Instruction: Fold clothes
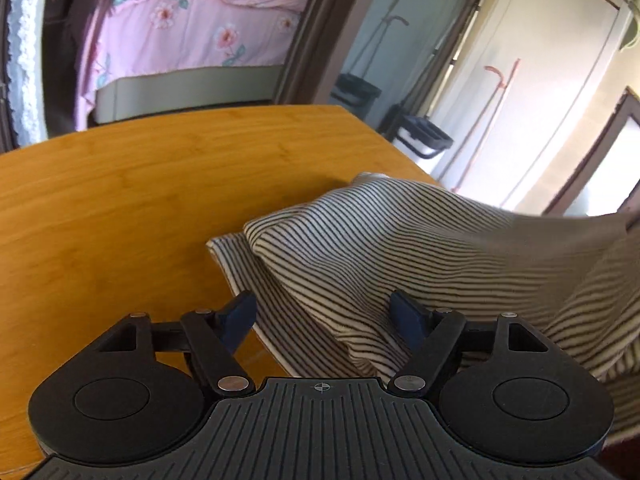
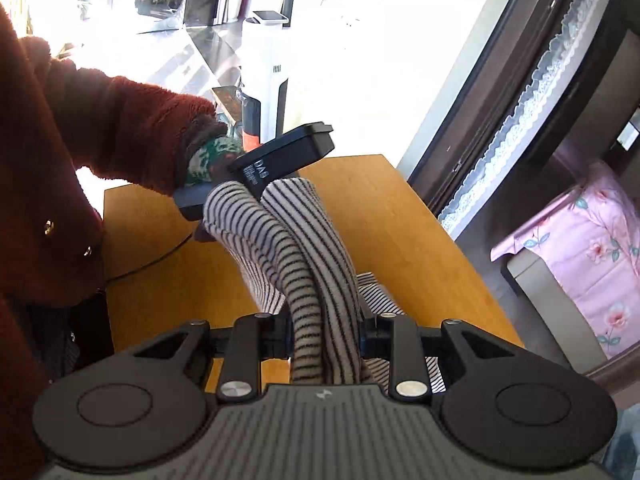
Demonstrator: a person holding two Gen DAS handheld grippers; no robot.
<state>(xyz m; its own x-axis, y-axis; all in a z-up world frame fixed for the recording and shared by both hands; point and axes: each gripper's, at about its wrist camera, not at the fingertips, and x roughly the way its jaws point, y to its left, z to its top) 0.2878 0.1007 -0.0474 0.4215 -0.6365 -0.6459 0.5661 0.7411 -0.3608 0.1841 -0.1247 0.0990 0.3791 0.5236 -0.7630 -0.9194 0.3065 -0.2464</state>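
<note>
A cream garment with thin black stripes (image 1: pixel 400 240) lies bunched on the wooden table (image 1: pixel 120 200), and its right part rises off the table. My left gripper (image 1: pixel 322 318) stands open low over it. A fold of the cloth lies between the blue pads (image 1: pixel 240 320), which do not press on it. In the right wrist view my right gripper (image 2: pixel 324 340) is shut on a gathered roll of the striped garment (image 2: pixel 280 240), lifted above the table (image 2: pixel 400 232). The cloth stretches away to the left gripper's black body (image 2: pixel 288 148) and hides its fingers.
A person's red fleece sleeve (image 2: pixel 100 120) reaches in from the left, and a thin cable (image 2: pixel 160 256) crosses the table. A bed with a pink floral quilt (image 1: pixel 188 20) stands beyond the table. Dustpans (image 1: pixel 424 136) and a white appliance (image 2: pixel 264 72) stand farther off.
</note>
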